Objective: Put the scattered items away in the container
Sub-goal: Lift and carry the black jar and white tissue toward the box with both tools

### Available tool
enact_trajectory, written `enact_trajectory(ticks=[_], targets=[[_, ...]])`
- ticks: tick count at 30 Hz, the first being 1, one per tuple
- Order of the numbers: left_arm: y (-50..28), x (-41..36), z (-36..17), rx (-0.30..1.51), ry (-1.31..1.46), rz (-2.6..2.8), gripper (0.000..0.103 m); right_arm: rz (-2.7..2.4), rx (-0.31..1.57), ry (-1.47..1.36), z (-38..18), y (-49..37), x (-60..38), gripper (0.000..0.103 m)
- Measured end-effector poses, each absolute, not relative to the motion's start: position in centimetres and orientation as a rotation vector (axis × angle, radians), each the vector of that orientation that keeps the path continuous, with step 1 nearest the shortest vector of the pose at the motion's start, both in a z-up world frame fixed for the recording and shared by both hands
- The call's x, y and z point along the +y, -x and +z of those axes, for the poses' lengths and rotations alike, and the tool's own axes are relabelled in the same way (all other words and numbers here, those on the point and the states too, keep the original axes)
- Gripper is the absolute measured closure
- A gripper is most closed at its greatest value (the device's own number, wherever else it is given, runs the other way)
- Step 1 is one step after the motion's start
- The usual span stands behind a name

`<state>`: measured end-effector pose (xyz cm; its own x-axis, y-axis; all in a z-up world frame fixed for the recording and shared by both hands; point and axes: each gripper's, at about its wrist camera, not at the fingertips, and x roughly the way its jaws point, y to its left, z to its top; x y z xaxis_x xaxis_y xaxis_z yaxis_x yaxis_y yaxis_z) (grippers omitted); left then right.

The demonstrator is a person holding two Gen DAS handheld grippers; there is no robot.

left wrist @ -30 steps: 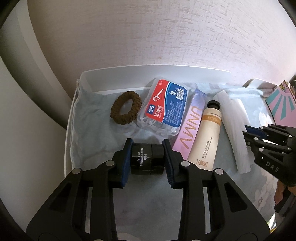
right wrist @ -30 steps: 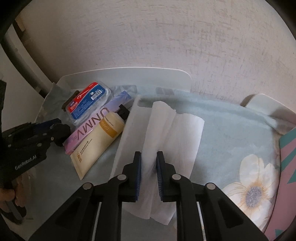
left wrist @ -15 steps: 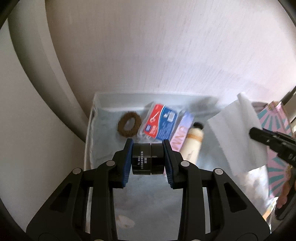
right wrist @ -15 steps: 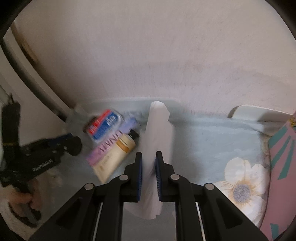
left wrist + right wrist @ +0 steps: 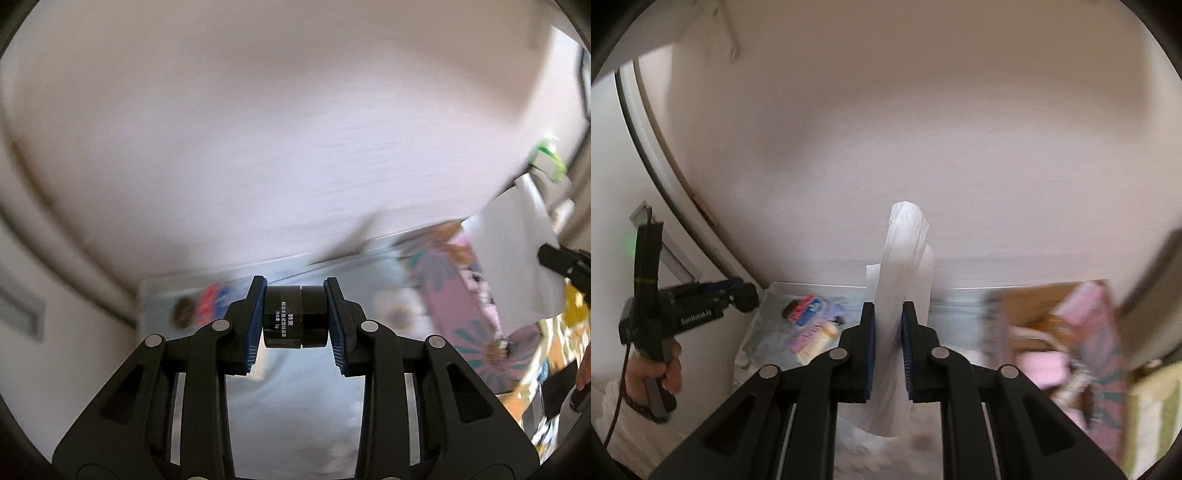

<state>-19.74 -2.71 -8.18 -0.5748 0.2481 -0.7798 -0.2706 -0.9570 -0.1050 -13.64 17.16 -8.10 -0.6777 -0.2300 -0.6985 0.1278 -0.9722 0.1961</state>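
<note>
Left gripper (image 5: pixel 295 317) clamped on small black cylindrical jar (image 5: pixel 295 316); right gripper (image 5: pixel 888 350) pinching white paper tissue sheet (image 5: pixel 905 258), dangling.

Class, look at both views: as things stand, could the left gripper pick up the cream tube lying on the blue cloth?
Probably not: the left gripper is shut on a black jar, well above the cream tube.

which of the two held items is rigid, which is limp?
The small black cylindrical jar in the left gripper is rigid. The white tissue sheet in the right gripper is limp, drooping below the jaws.
</note>
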Motion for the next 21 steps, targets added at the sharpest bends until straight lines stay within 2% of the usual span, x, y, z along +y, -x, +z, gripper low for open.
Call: enact_trajectory(ticks=[2, 6, 13, 21], targets=[[19.4, 1.1, -7.7, 0.069, 1.211, 2.498, 0.074, -2.758, -0.141, -1.189, -7.5, 11.9, 19.3, 0.091], [18.9, 8.4, -8.0, 0.136, 1.18, 2.377, 0.074, -2.821, -0.15, -1.269, -7.7, 8.8, 23.7, 0.091], [16.7, 21.4, -12.0, 0.261, 1.28, 2.194, 0.074, -2.839, -0.231, -1.414, -11.0, 5.5, 29.9, 0.091], [16.8, 28.7, -13.8, 0.36, 1.292, 2.162, 0.074, -2.759, -0.291, -1.54, -14.9, 4.9, 34.4, 0.091]])
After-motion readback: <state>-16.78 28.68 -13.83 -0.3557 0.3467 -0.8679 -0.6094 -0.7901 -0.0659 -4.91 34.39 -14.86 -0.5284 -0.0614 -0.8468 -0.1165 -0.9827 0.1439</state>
